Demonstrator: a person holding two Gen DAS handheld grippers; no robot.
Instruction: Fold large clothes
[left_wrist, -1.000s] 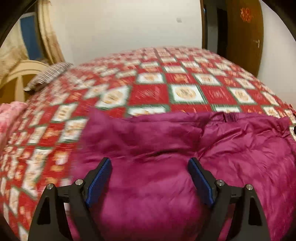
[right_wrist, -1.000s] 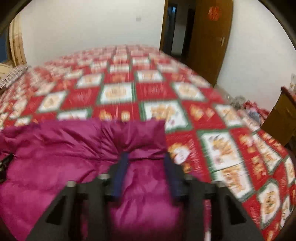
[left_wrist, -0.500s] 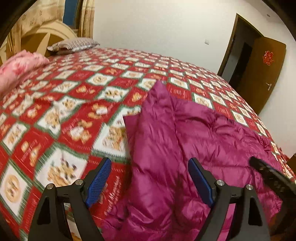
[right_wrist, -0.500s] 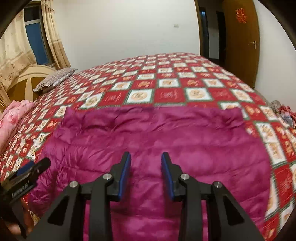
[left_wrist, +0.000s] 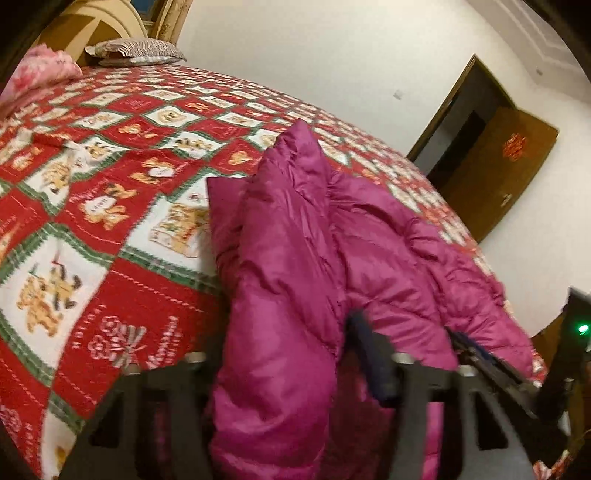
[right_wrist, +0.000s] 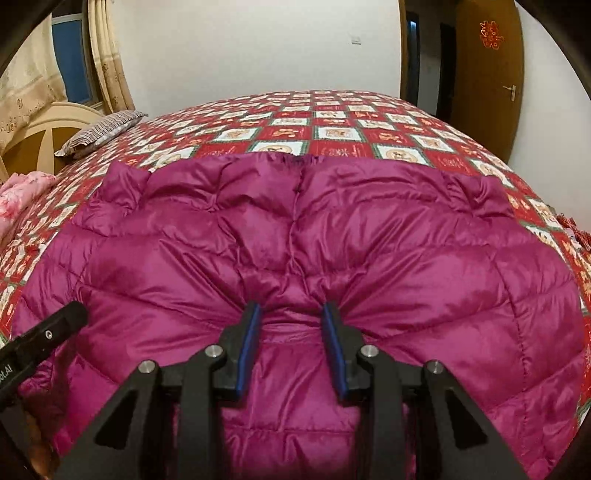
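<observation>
Jacket: fills your lower frame, spread on the bed, no finished fold visible. Right gripper pinches a bunch of jacket; left gripper clamps a raised fold. Folding seems barely begun.

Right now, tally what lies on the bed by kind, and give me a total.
Magenta down jacket: 1
Striped pillow: 1
Pink floral bedding bundle: 1
Total: 3, all on the red patterned bedspread.
</observation>
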